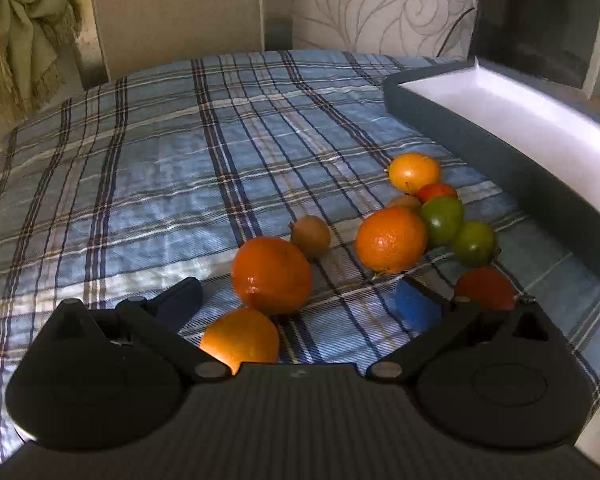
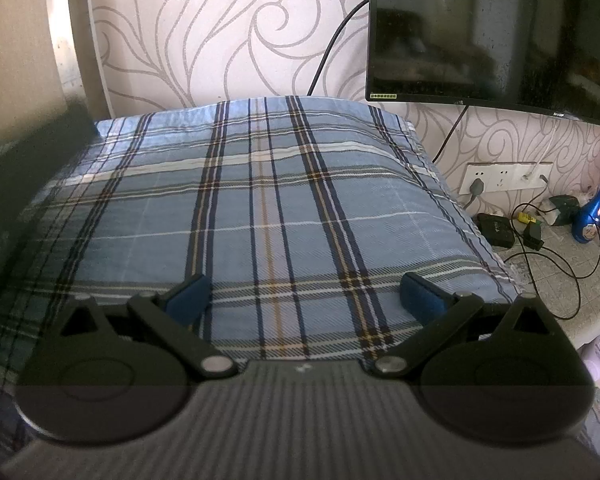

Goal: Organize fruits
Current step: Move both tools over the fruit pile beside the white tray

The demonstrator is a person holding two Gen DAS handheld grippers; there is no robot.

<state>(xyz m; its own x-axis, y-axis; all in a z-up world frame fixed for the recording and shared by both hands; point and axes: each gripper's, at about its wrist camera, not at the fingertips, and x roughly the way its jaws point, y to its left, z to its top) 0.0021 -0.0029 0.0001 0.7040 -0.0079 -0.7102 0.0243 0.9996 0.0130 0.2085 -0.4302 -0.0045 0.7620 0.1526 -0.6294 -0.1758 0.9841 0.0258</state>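
Observation:
In the left wrist view several fruits lie on the blue plaid cloth (image 1: 140, 184). A large orange (image 1: 272, 276) sits between my left gripper's (image 1: 300, 300) wide-open blue pads without touching them, and another orange (image 1: 240, 340) lies just under the gripper body. Further right are a third orange (image 1: 391, 239), a brown kiwi (image 1: 311, 236), two green fruits (image 1: 442, 220) (image 1: 474, 243), red fruits (image 1: 485, 289) (image 1: 436, 191) and a yellow-orange fruit (image 1: 414, 173). A dark box with a white inside (image 1: 500, 120) stands at right. My right gripper (image 2: 304, 296) hovers open over bare plaid cloth (image 2: 260, 200).
A dark monitor (image 2: 480, 32) hangs on the patterned wall. Right of the cloth, a tiled counter (image 2: 560, 256) carries cables, a black adapter (image 2: 496, 230), a blue bottle (image 2: 598, 208) and wall sockets (image 2: 504, 176). A beige fringed cloth (image 1: 24, 28) hangs at far left.

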